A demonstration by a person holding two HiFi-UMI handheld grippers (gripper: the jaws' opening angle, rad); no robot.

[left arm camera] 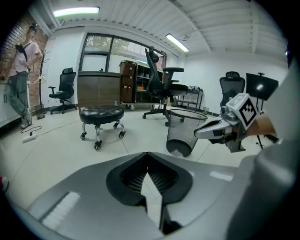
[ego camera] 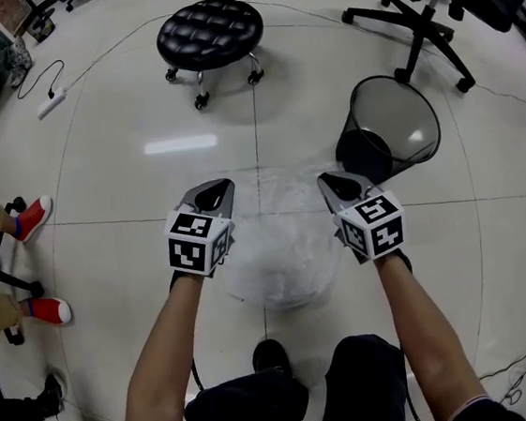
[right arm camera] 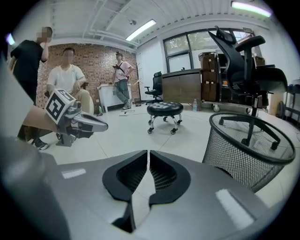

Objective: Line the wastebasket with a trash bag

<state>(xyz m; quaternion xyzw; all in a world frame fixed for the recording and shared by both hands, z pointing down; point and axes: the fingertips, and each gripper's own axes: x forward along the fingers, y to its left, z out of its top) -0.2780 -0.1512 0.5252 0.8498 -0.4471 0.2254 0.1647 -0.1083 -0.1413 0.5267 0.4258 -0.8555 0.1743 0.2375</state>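
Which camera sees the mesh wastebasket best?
The head view: the whole wastebasket shows, rim and inside. The left gripper view shows it small, from the side. The right gripper view shows only part of its rim and mesh.

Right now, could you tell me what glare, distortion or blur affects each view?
Head view: a light glares off the glossy floor, and the clear bag fades into it. Left gripper view: dark rounded corners, strongly bowed lines. Right gripper view: same bowing; mosaic patches hide faces.
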